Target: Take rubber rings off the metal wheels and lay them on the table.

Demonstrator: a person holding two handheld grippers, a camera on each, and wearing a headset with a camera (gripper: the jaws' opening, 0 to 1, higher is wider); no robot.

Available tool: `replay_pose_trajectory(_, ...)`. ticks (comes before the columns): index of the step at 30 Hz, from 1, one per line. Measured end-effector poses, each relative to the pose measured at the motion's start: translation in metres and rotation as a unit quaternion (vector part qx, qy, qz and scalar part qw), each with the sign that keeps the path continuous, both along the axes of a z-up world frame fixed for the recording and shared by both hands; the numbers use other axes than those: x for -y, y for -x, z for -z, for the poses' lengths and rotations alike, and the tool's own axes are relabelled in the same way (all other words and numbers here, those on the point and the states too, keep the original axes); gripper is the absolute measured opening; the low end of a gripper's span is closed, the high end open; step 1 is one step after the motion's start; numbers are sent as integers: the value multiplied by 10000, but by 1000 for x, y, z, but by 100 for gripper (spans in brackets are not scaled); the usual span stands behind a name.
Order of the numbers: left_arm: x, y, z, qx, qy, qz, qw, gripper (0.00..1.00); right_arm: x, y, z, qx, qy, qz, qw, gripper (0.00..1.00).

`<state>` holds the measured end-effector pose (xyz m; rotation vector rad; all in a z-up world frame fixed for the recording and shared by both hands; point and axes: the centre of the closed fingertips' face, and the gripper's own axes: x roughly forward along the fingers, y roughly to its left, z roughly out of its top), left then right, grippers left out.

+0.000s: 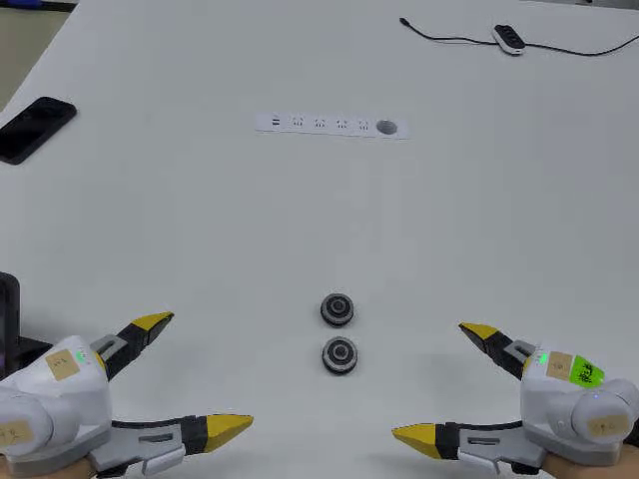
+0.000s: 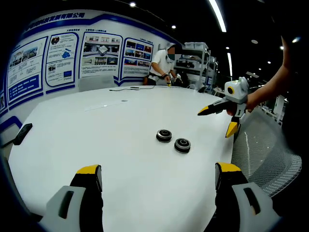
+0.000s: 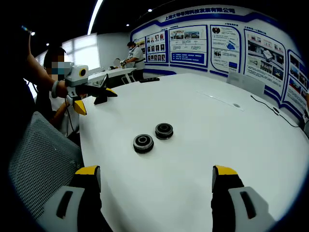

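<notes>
Left gripper [image 1: 200, 374] [image 2: 158, 169] [image 3: 96, 102]: jaws spread wide, nothing between them, held over the table [image 1: 499, 230] at its near edge, L side. Right gripper [image 1: 436, 381] [image 3: 154, 169] [image 2: 216, 123]: same config., jaws spread and empty, near edge, R side. The yellow tips of both point inward toward the table ctr.

Workpieces: 2 metal wheels lie flat on the table, between the grippers and a little ahead of them, clear of both.
- Near wheel [image 1: 339, 355] [image 2: 182, 145] [image 3: 143, 143].
- Far wheel [image 1: 337, 309] [image 2: 164, 136] [image 3: 164, 131], just beyond the near one, not touching it.
- Each has a dark outer band around a lighter hub, i.e. rubber rings still fitted.

Misc.: power strip [image 1: 331, 126] mid-table, well beyond the wheels; phone [image 1: 35, 128] far L.
</notes>
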<state>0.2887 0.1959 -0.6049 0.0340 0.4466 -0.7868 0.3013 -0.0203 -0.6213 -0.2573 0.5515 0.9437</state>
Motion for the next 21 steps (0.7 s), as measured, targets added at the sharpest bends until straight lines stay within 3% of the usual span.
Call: replay_pose_trajectory(21,5,1,3,-125,46,10,9999,93,-6,-2,3,-82,-17,-3,10000,92)
